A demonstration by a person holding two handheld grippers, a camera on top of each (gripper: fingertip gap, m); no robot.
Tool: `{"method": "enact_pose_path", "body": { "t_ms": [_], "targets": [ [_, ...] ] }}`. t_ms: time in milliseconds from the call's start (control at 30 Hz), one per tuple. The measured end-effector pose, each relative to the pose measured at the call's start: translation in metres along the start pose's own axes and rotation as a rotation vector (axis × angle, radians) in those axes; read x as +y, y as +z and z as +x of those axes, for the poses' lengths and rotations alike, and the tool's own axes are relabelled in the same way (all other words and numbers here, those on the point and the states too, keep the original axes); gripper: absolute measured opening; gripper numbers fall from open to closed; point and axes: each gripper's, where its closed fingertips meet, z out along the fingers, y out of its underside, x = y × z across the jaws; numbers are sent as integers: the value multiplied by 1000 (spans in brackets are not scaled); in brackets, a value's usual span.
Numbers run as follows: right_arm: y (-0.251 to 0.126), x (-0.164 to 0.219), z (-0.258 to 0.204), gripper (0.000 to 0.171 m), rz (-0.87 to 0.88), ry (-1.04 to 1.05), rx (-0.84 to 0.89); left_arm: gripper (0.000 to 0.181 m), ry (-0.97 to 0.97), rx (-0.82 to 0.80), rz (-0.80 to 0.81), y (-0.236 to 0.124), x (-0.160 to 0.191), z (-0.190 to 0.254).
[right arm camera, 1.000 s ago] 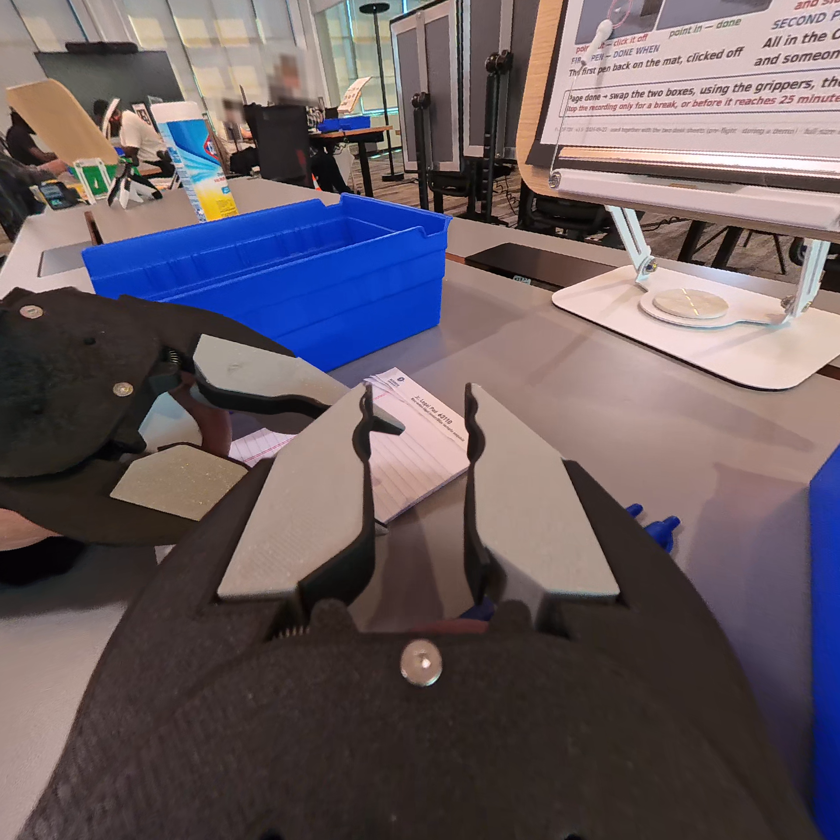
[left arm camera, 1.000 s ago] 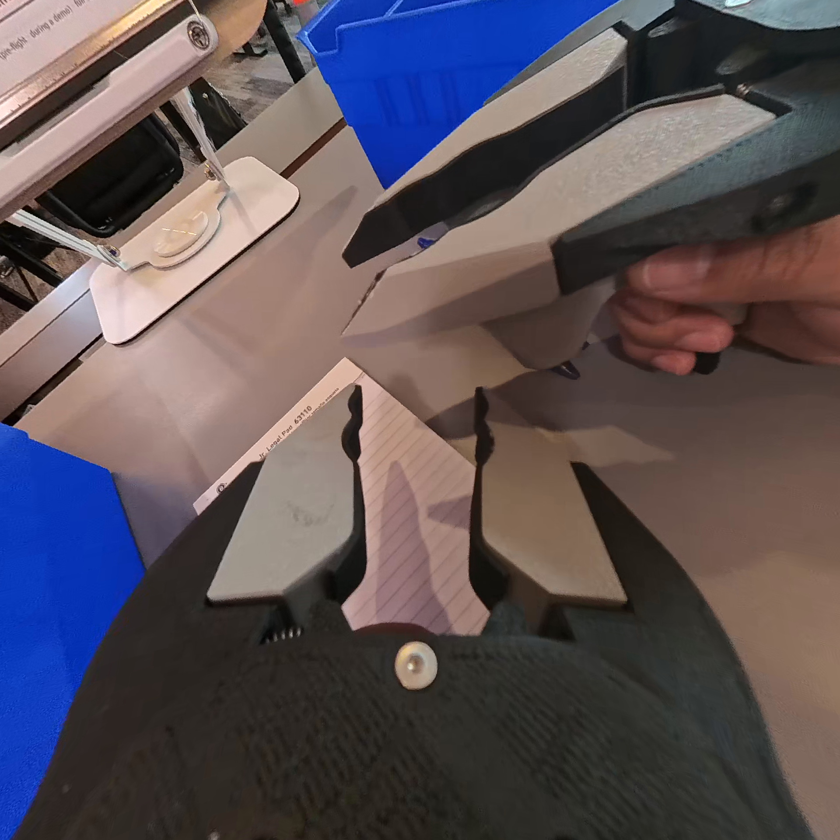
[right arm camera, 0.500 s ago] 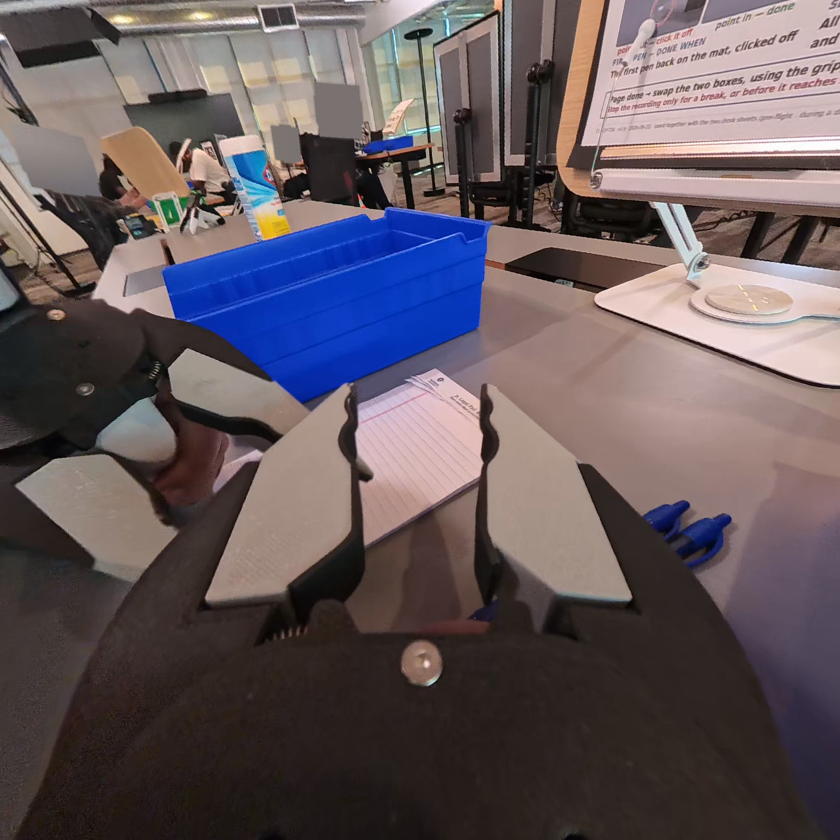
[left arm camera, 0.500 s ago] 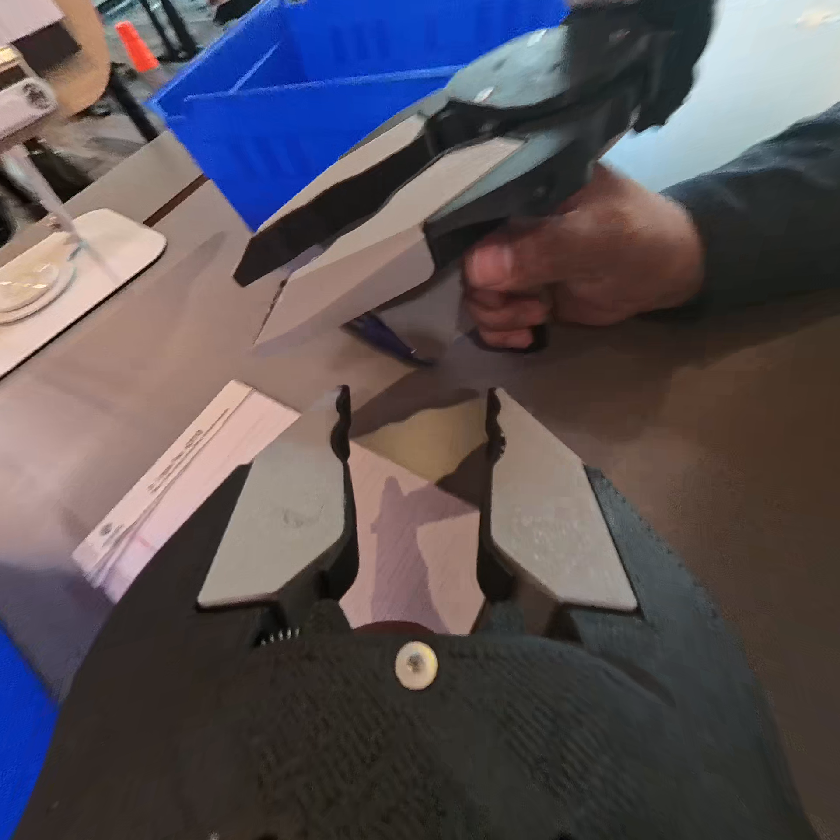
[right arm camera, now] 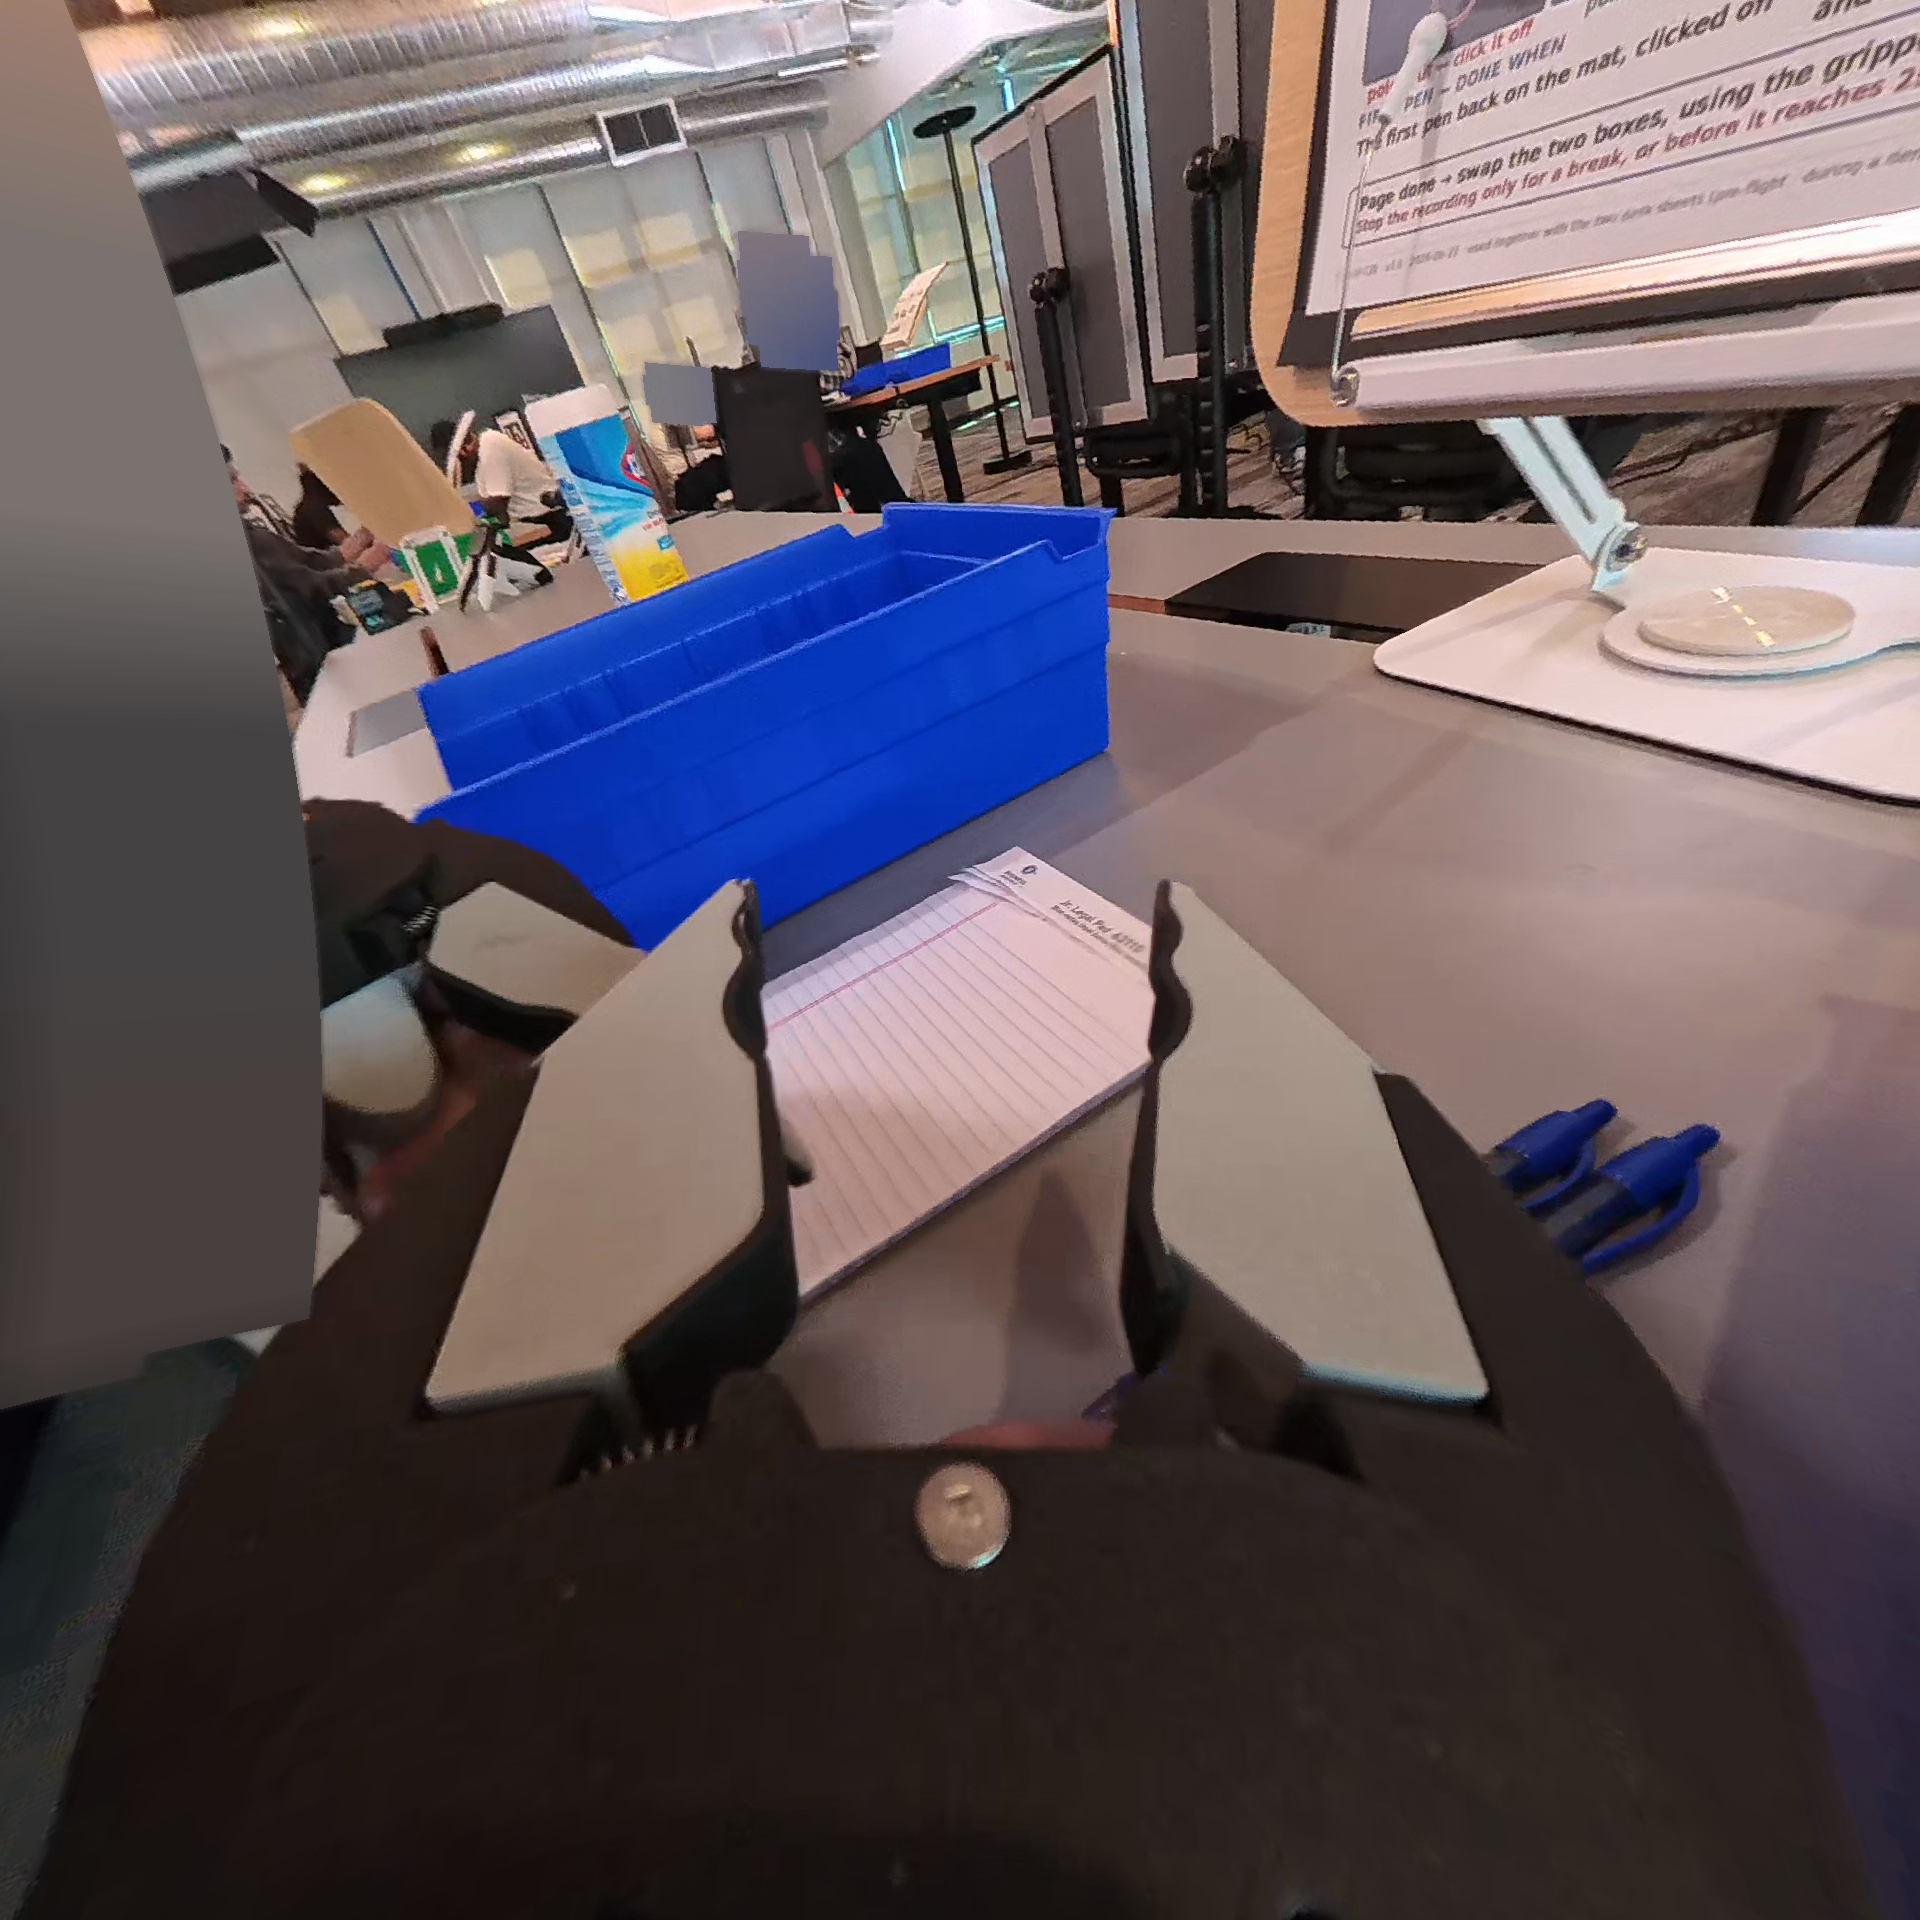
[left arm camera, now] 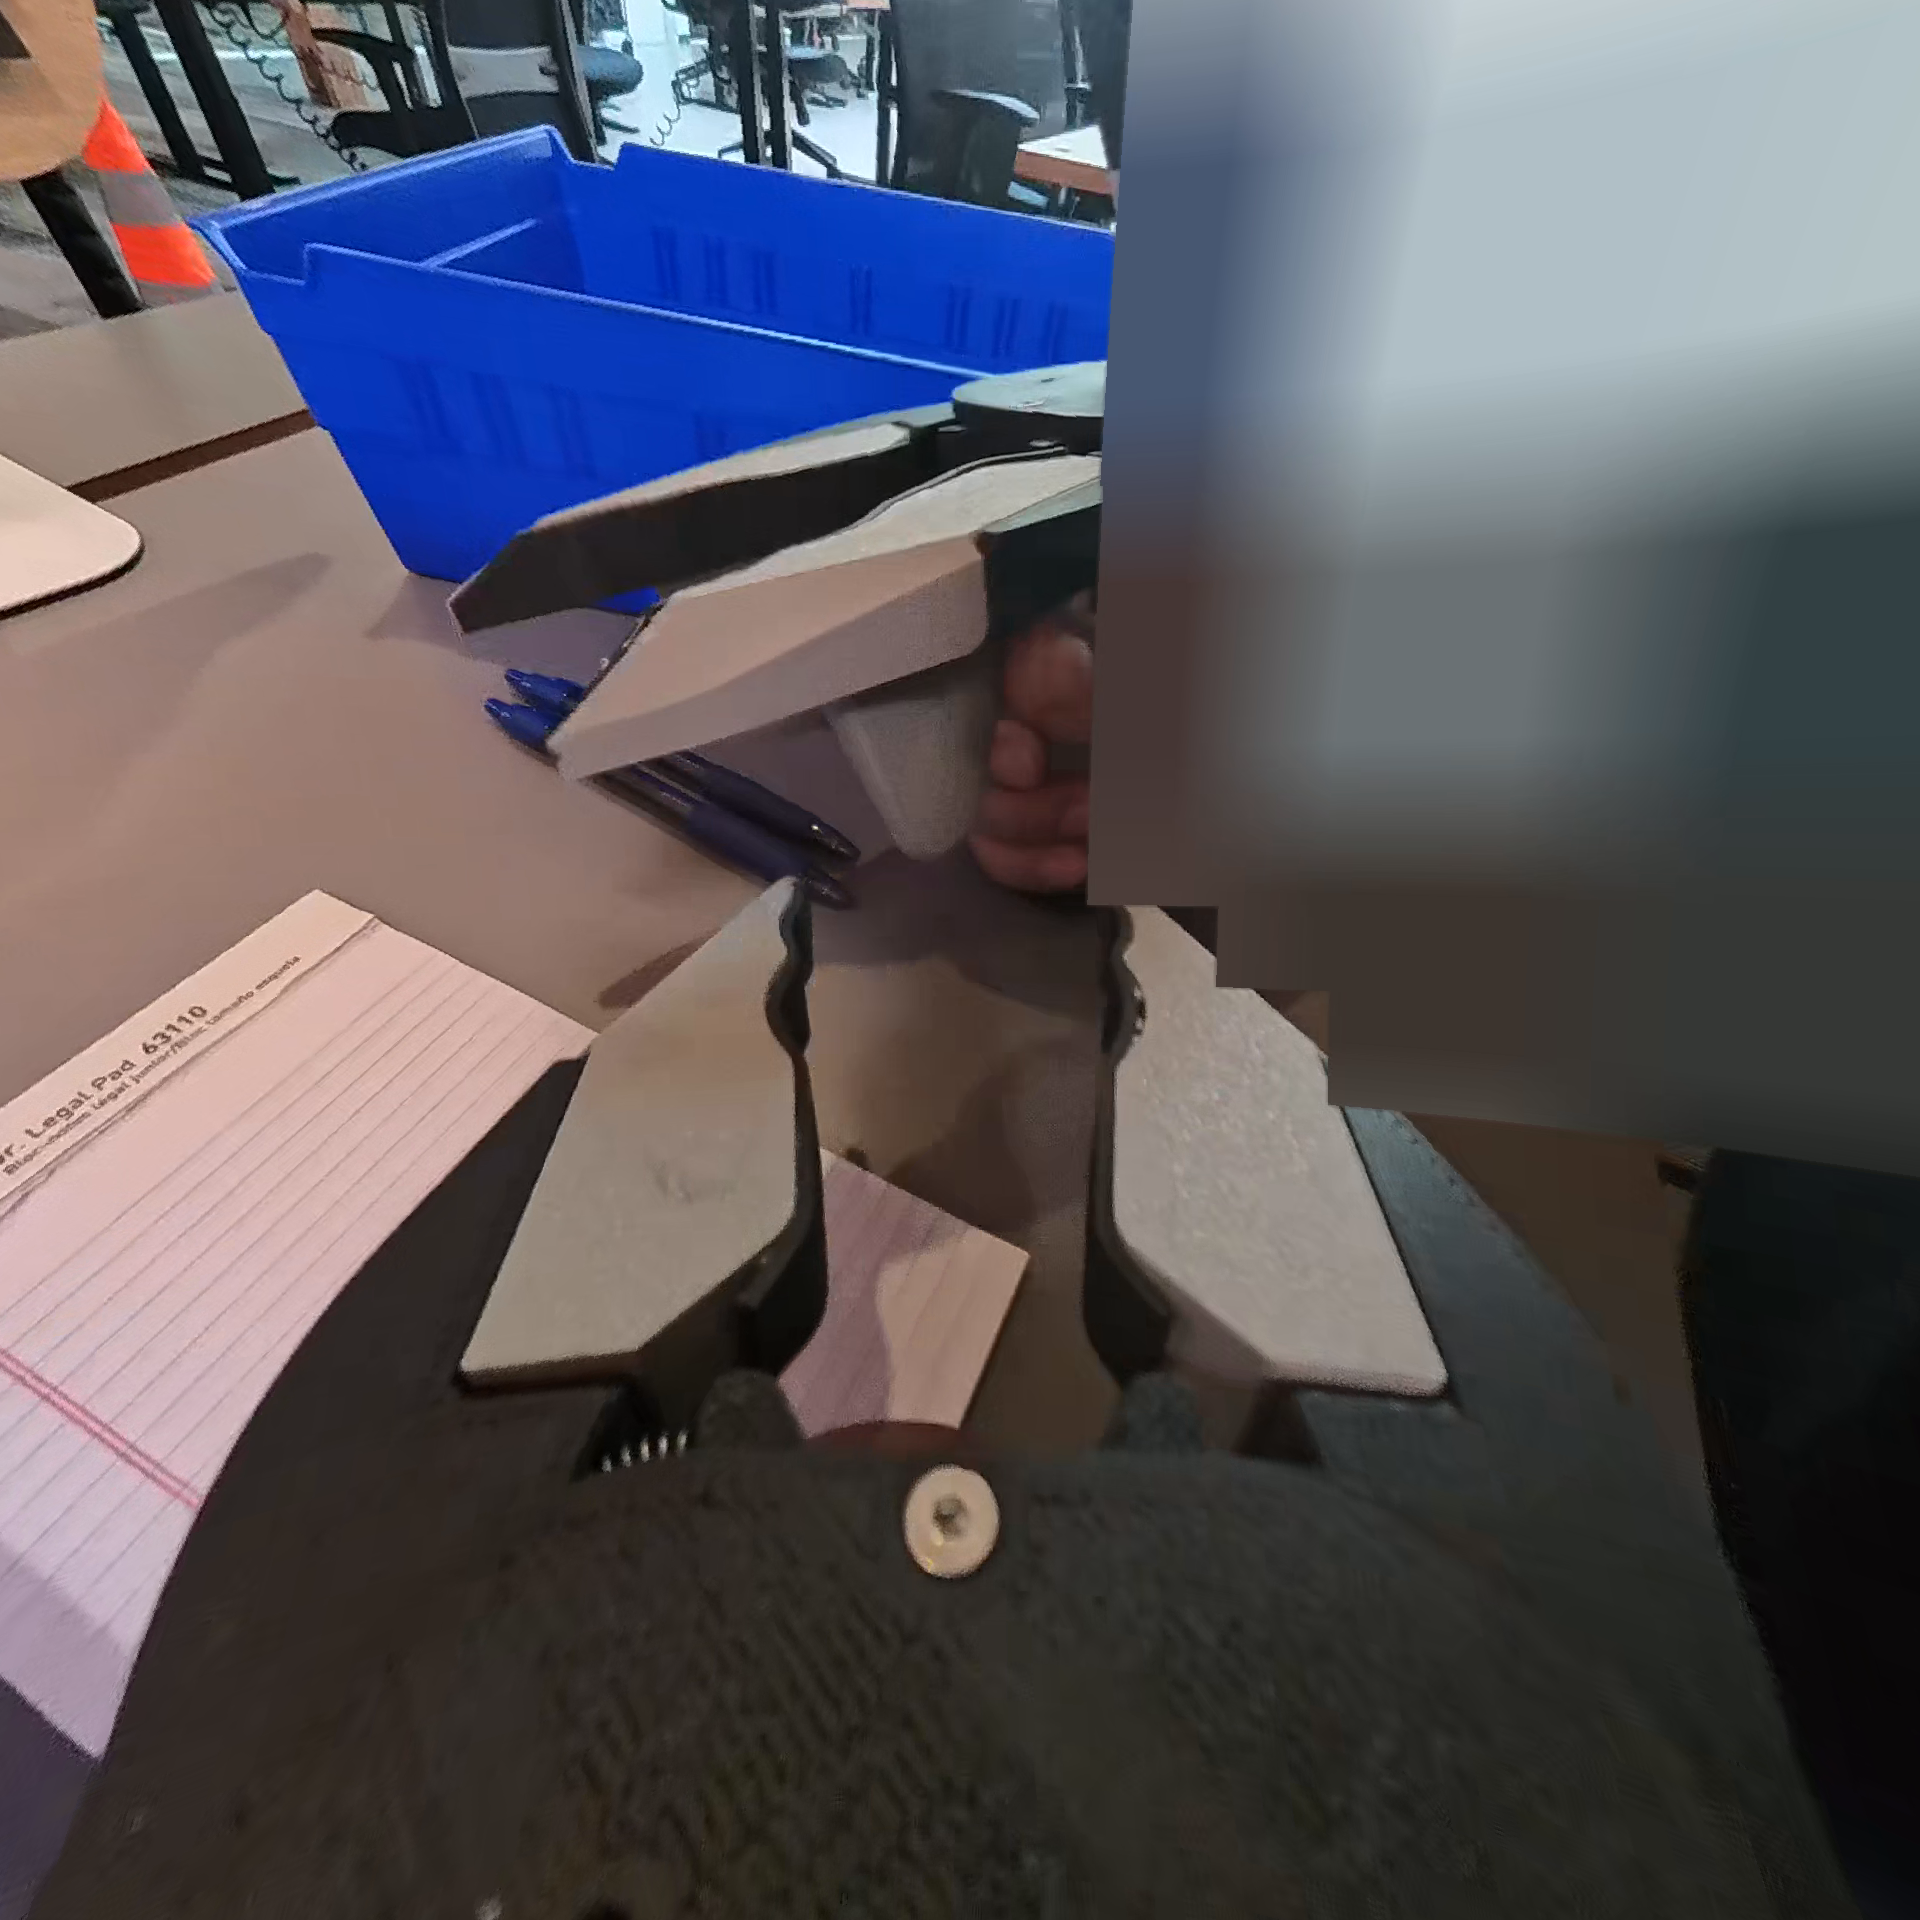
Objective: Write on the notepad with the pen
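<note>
Two pens [left arm camera: 717, 800] — barrels half-hidden under right gripper [left arm camera: 540, 665], perhaps untouched.

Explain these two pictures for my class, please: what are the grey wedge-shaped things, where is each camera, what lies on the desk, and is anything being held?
There is no robot here. A person holds hand-operated tongs in each hand, and a camera on each looks forward along its two grey fingers.

In the left wrist view, the left tongs fill the foreground. Beyond them you see the right tongs, gripped by a hand.

In the right wrist view, the right tongs fill the foreground.

On the grey desk lie a lined notepad, two blue pens side by side, a blue bin and a white stand base.

Both tongs are open and hold nothing. The right tongs hover just above the pens.
</note>
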Motion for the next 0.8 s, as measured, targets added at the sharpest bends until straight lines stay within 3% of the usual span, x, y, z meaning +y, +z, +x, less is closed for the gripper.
{"method": "enact_pose_path", "body": {
  "t_ms": [133,300,800],
  "targets": [
    [-1,-5,6,78,10,-73,35,56,0,14,5,-4,-6,3],
    [-3,-6,8,83,15,-82,19,56,123,-91,-26,-3,-4,-13],
    [6,10,4,79,-99,-211,41,53,334,-213,-88,4,7,-15]
  ]
}}
